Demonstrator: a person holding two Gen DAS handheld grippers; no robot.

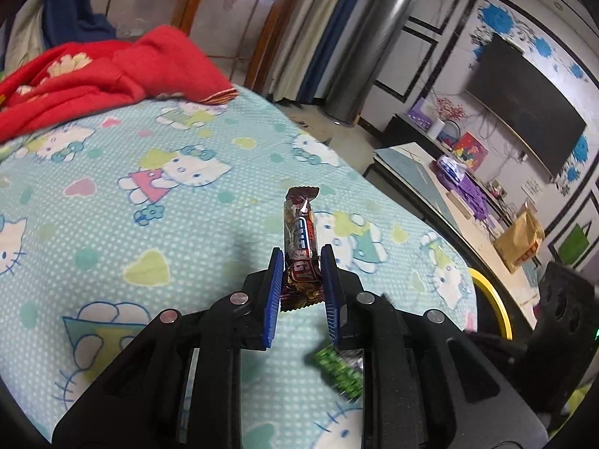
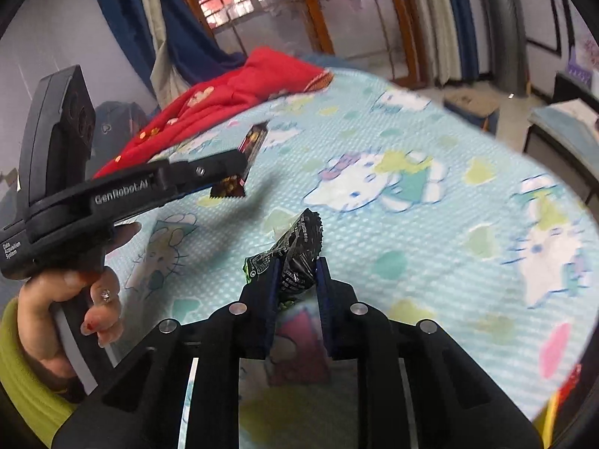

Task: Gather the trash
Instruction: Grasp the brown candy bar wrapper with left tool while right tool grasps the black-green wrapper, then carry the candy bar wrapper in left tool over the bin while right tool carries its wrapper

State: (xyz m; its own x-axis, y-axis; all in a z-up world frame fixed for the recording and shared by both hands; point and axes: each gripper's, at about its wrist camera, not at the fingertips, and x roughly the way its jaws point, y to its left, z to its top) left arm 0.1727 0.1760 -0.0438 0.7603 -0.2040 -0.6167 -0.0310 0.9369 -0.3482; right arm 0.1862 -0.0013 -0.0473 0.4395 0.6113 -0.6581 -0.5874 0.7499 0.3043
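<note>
My left gripper [image 1: 301, 258] is shut on a brown candy bar wrapper [image 1: 299, 224] and holds it upright above the cartoon-cat bedsheet [image 1: 149, 202]. The same gripper and wrapper [image 2: 251, 142] show at the left of the right wrist view. My right gripper [image 2: 297, 267] is shut on a black and green snack wrapper [image 2: 299, 250], held above the sheet. That wrapper shows blurred low in the left wrist view [image 1: 338, 370].
A red blanket [image 1: 90, 75] lies at the far end of the bed. A yellow-rimmed bin [image 1: 494, 303] stands off the bed's right edge. Beyond it are a low table [image 1: 423, 172], a TV [image 1: 524, 108] and a metal cylinder [image 1: 374, 45].
</note>
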